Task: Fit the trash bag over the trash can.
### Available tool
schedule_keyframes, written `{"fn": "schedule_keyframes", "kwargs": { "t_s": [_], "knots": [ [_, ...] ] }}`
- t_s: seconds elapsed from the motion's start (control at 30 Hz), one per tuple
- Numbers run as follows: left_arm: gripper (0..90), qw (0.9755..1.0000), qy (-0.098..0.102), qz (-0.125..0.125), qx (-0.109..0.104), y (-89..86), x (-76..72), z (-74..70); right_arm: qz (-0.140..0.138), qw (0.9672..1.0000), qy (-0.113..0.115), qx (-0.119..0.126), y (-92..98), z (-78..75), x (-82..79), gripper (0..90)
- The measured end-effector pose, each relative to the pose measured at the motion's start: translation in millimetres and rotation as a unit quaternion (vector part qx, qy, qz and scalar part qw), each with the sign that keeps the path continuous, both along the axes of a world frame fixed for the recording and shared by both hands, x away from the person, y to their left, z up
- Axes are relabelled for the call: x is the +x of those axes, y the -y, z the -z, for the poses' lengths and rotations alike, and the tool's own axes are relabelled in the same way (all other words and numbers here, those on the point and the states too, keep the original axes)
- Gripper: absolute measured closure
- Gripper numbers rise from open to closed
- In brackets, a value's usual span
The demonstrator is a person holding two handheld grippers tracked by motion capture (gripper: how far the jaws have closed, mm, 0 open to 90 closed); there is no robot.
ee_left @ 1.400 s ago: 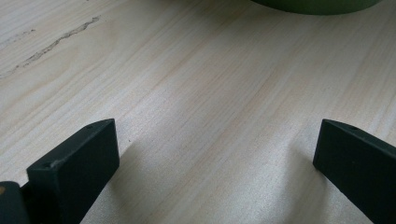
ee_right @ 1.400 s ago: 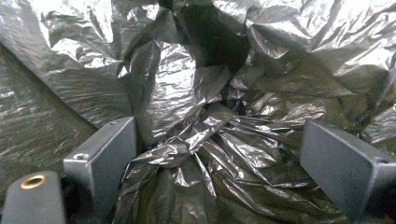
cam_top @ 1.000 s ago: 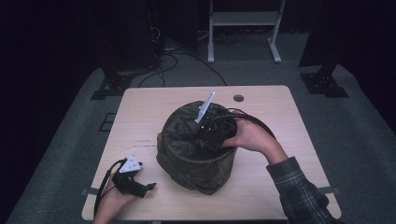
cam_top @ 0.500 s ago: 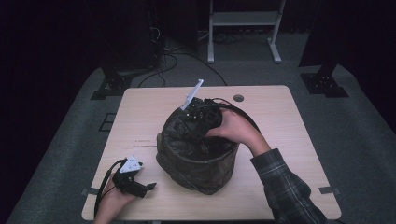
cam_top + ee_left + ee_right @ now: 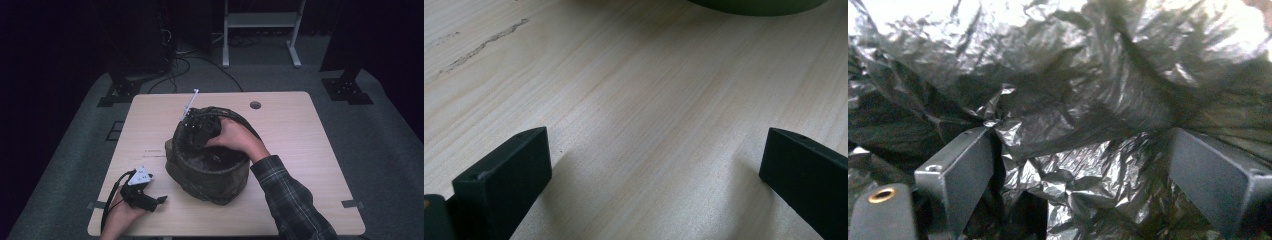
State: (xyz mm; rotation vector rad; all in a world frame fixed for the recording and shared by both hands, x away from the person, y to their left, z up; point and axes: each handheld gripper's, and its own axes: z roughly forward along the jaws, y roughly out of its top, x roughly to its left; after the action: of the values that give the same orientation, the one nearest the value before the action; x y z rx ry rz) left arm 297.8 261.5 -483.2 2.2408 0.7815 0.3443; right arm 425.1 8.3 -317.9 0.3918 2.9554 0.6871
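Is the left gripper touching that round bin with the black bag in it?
Apart. In the high view, bare table shows between the left gripper near the front edge and the bin.

A round bin (image 5: 210,172) is standing upright at the middle of the worktop (image 5: 300,150), its crumpled black plastic liner (image 5: 1073,125) draping over the rim

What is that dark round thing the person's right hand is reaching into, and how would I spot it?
Look at the pale wooden table; near its middle stands a round bin, lined with a crinkled black plastic bag. The right gripper is pushed in at its top. It is the one big dark bulky thing there, unlike the small left gripper resting near the front left corner.
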Motion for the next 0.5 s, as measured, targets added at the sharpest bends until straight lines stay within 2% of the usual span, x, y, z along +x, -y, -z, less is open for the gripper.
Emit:
{"fn": "schedule_keyframes", "kwargs": {
  "t_s": [0.13,0.33,0.5],
  "knots": [
    [0.0,1.0,0.0,0.0,0.0,0.0,0.0,0.0,-0.002,1.0,0.004,0.005,2.8,-2.8,-5.3,9.6],
    [0.0,1.0,0.001,0.0,0.001,-0.1,0.1,-0.1,-0.006,0.9995,0.024,0.019,22.4,-13.8,-21.8,9.5],
    [0.0,1.0,0.0,0.0,0.001,-0.1,0.1,0.0,-0.01,0.9986,0.031,0.042,37.1,-23.5,-36.8,9.6]
  ]
}}
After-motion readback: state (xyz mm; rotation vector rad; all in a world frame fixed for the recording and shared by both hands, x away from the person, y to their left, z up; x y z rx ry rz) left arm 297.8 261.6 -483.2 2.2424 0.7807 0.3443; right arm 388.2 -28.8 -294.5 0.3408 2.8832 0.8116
